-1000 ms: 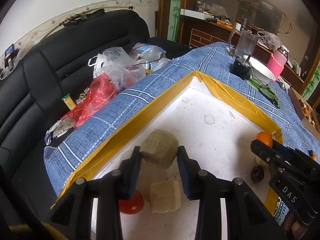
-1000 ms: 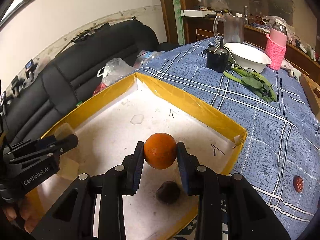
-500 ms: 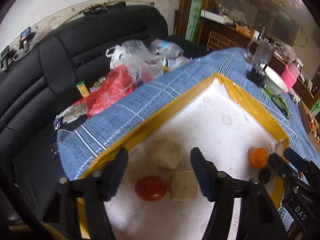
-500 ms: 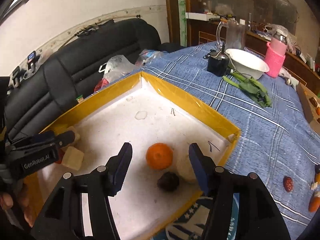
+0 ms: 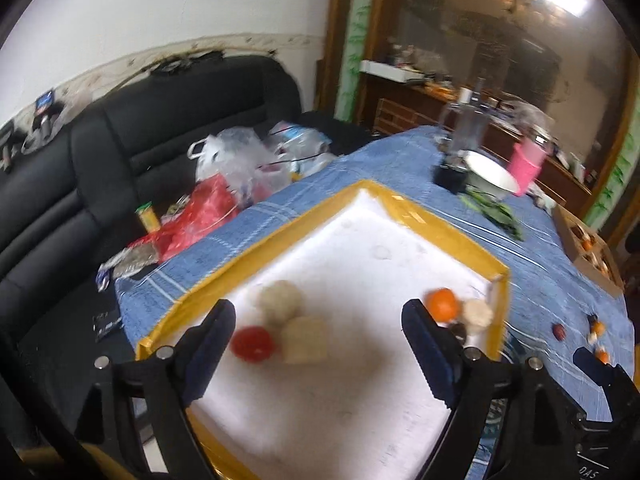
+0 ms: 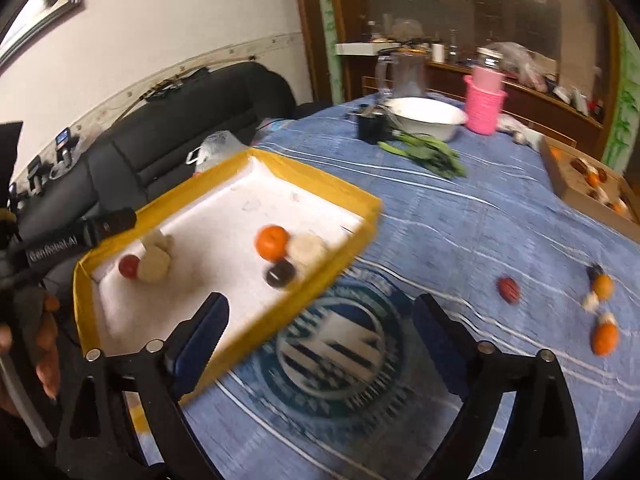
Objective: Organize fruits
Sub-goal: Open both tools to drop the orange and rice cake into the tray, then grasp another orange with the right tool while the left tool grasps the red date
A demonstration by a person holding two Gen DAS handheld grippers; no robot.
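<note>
White wall (image 5: 160,8) with a patterned border strip; black leather sofa (image 5: 120,152) below it; wooden-framed glass cabinet (image 5: 480,40) behind; table under a blue checked cloth (image 6: 480,220).

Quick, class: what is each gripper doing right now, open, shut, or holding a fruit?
Left gripper: open, holds nothing; it has just been opening.
Right gripper: open, holds nothing; it has just been opening.

Orange (image 6: 272,242), 3 pale lumps, red fruit (image 6: 129,266) in yellow-rimmed tray (image 6: 312,172)
</note>
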